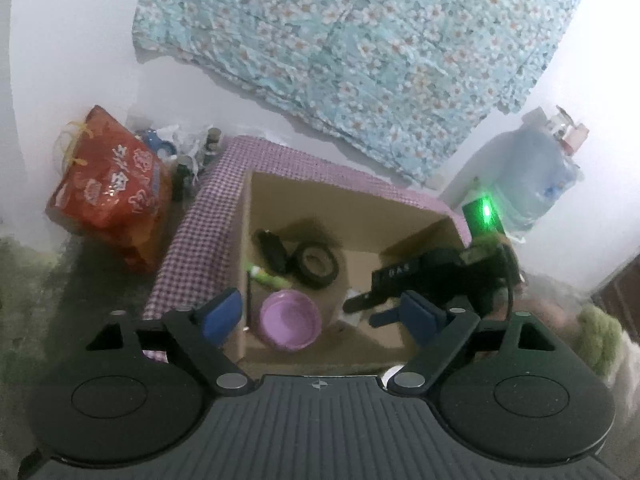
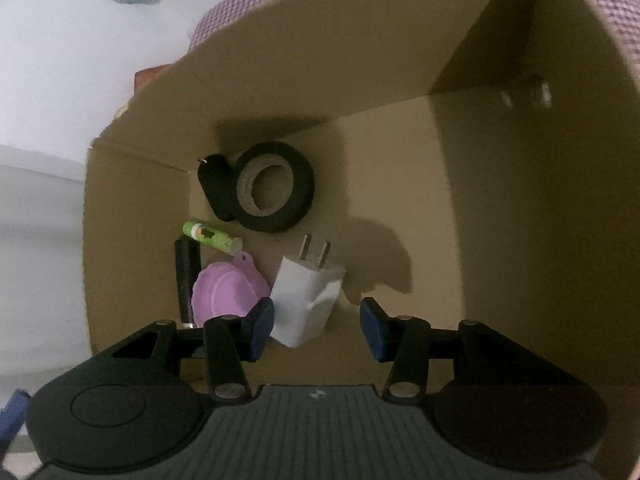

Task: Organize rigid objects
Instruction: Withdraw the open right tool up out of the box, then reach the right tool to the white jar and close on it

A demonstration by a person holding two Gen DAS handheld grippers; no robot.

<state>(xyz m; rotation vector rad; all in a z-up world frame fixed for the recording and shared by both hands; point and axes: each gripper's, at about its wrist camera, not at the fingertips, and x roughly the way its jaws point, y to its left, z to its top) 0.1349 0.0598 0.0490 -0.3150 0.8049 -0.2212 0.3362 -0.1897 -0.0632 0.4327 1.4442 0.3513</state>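
Two grippers over a cardboard box (image 2: pixel 400 184), right gripper (image 2: pixel 316 326) fingers spread, white charger (image 2: pixel 306 300) apparently lying loose between them, left gripper (image 1: pixel 320 316) fingers apart, empty.

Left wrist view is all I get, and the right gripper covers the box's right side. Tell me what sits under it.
Observer: A white plug charger lies on the floor of the cardboard box, between the fingers of the right gripper.
Operator: Give me the grip state.
Observer: Open; the charger is close by one finger, with a gap to the other.
Operator: Report prong direction.
Observer: Both prongs point away from the gripper, toward the black tape roll.
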